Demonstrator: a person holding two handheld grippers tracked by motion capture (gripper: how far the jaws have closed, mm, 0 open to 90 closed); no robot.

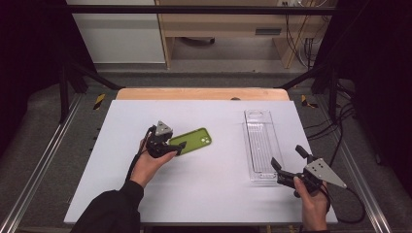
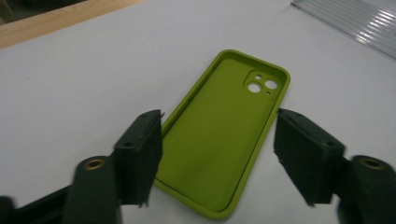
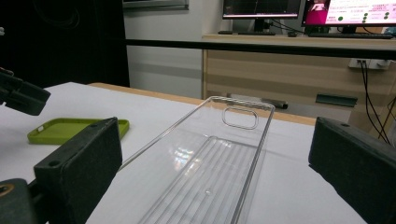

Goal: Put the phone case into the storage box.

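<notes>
Your left tool [image 1: 176, 147] is released, its jaws spread to either side of the near end of the green phone case [image 1: 191, 141]; from above I cannot tell whether they touch it. The left gripper view settles that the case [image 2: 224, 135] lies open side up, with two round camera holes at its far end and a raised rim all around, and a gap at each jaw. Your right tool [image 1: 287, 160] is also released, jaws wide at the near end of the clear plastic tray [image 1: 260, 141]. The right gripper view adds the tray's [image 3: 219, 154] ribbed floor and an oblong handle slot in its far wall, with the green case [image 3: 70, 129] lying flat beyond on the left.

The surface [image 1: 145, 194] is a white sheet over a wooden top whose far edge [image 1: 201, 93] shows. Past it stand a light wooden desk [image 3: 280, 70], monitors [image 3: 261, 8] and hanging cables [image 1: 303, 34]. Black frame bars flank the surface, and grey floor lies either side.
</notes>
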